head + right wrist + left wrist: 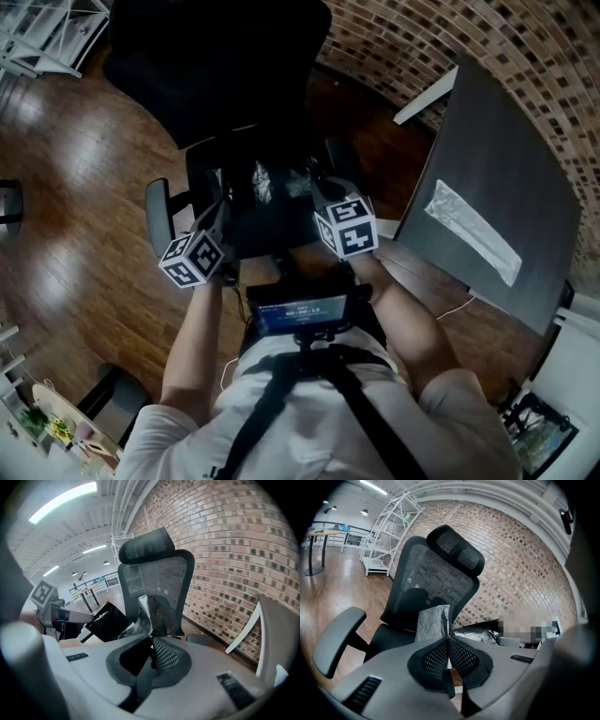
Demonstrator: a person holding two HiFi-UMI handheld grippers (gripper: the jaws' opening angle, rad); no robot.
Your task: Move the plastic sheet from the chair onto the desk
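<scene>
Centrally: sheet, crinkled grey-clear plastic, slung between two grippers above the chair seat, well apart from the desk.

Left gripper: jaws together, pinching one corner of the sheet; the corner stands up past the tips.

Right gripper: jaws together, clamped on the opposite edge; the plastic bunches up in front of the tips. Both grippers sit near each other over the seat.

Chair: black, mesh back and headrest on the far side. One armrest lies just beside the left gripper's cube.

Desk: dark top, right of the chair, its near edge just beside the right gripper's cube. A pale strip lies along that edge; bare top runs from there to the far edge.

Brick wall: curves behind chair and desk.

Wood floor: open left of the chair, as far as a white rack.
</scene>
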